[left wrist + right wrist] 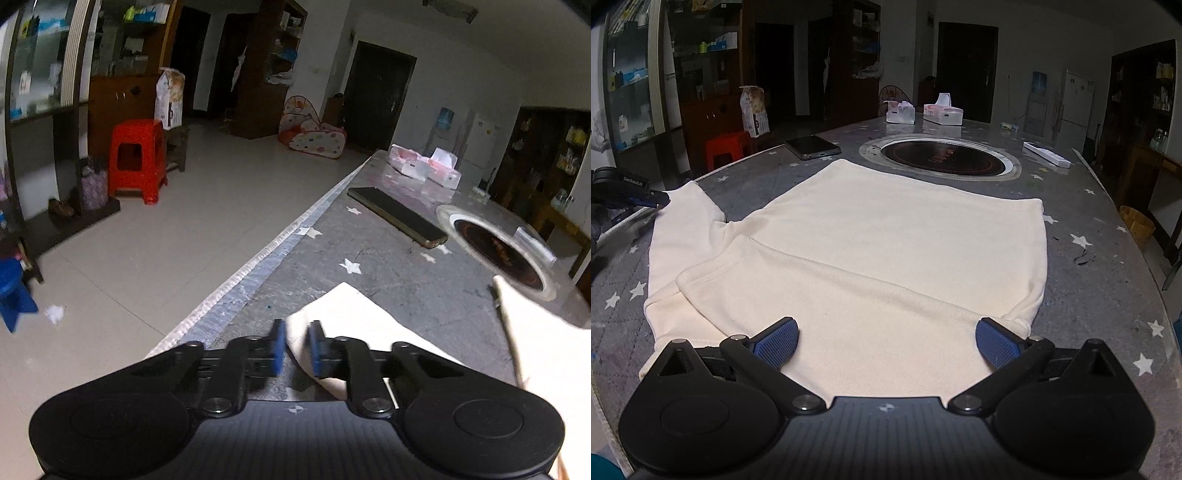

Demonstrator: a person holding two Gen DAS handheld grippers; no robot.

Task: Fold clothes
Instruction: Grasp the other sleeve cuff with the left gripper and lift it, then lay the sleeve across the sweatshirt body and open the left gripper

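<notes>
Cream sweatshirt (871,251) lay flat on the grey star-print table (1089,302), directly ahead of the right gripper (886,341) and spreading away from it toward the round inset burner (942,158). One sleeve was folded across the body just ahead of the right gripper's left finger; the other sleeve (683,210) ran out to the left side.

Right gripper: jaws spread wide, blue pads (777,341) low over the near hem, gripping nothing. Whether the pads touched the cloth could not be told.

Left gripper (297,349): jaws nearly closed, a narrow gap left, with the cuff end of the sleeve (343,314) lying between the pads; it looked pinched, though motion blur made the contact uncertain. In the right wrist view this gripper (663,199) sat at the sleeve tip.

Beyond the left gripper, ahead and right: a dark phone (397,216), then tissue packs (424,166) at the far table edge. Left of it, off the table, a red stool (138,158) on the floor.
</notes>
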